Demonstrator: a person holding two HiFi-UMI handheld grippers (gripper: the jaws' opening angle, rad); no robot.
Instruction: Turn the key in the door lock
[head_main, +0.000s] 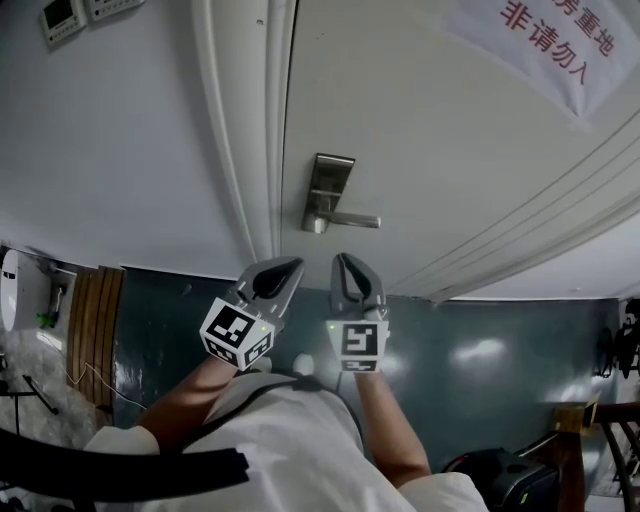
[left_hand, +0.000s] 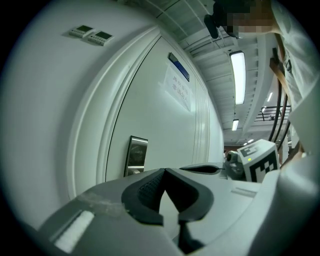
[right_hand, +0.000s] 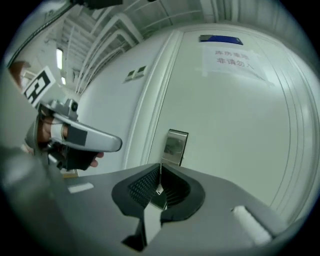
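Between the closed pads of my right hand-held gripper (head_main: 352, 268) sits one thin silvery key (right_hand: 159, 189), seen edge-on and apart from the lock. My left hand-held gripper (head_main: 286, 272) is closed on nothing. Beyond both tips, one steel lock plate (head_main: 329, 185) with one lever handle (head_main: 355, 220) sits near the left edge of the single pale door (head_main: 420, 120). One red-lettered notice (head_main: 545, 35) hangs on the door, and two small panels (head_main: 62, 17) are on the grey wall (head_main: 120, 150). The floor (head_main: 480, 350) is glossy dark green.
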